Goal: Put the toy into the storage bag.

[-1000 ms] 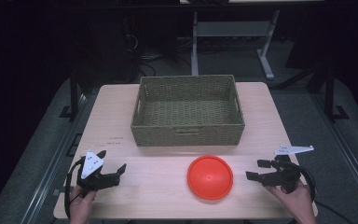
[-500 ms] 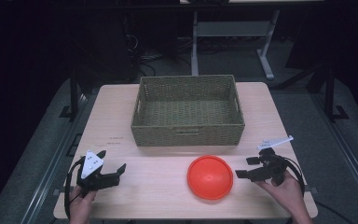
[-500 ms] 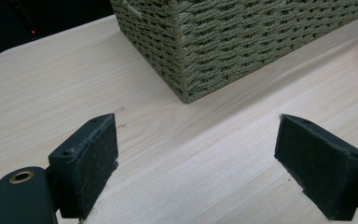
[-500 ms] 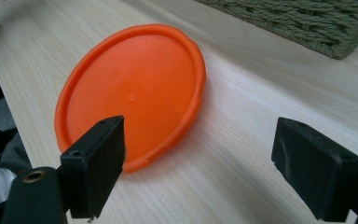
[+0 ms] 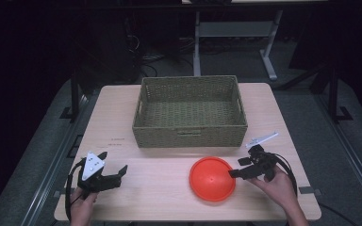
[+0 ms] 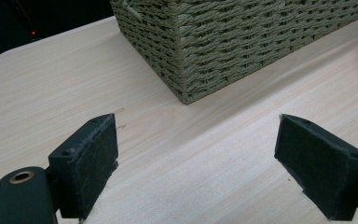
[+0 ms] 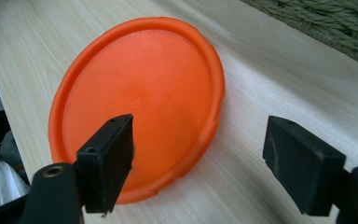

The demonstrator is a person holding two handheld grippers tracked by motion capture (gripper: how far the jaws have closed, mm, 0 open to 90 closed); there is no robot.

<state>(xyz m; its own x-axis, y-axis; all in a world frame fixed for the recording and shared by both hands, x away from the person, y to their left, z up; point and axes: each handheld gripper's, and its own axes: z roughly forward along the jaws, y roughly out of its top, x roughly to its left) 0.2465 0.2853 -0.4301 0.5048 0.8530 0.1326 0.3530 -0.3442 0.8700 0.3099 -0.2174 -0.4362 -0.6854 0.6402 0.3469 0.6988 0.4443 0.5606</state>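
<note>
Orange disc: a round orange plastic plate (image 5: 212, 178) lies flat on the bench, near the front edge and right of the middle, just in front of the basket and apart from it. In the right claw view the plate (image 7: 137, 105) has a raised rim and a smooth face.
Bench: pale wood-grain top (image 5: 160, 197), rectangular, with dark floor around it.
Basket: a woven green-grey rectangular basket (image 5: 190, 136) stands on the far half of the bench, long side toward the person. Its inside looks empty from the high view. In the left claw view one corner of the basket (image 6: 186, 51) fills the upper part.
Left claw: the left claw (image 5: 114, 174) sits low at the front left of the bench, held by a hand (image 5: 82, 207). Its jaws stand wide apart with bare bench between them, and the left claw (image 6: 198, 158) points toward the basket corner.
Right claw: the right claw (image 5: 239, 167) is at the front right, held by a hand (image 5: 278, 186), just beside the plate's right edge. Its jaws are spread wide and hold nothing. In its own view the right claw (image 7: 198, 154) has one jaw over the plate's face and the other over bare bench; whether either touches the plate cannot be told.
</note>
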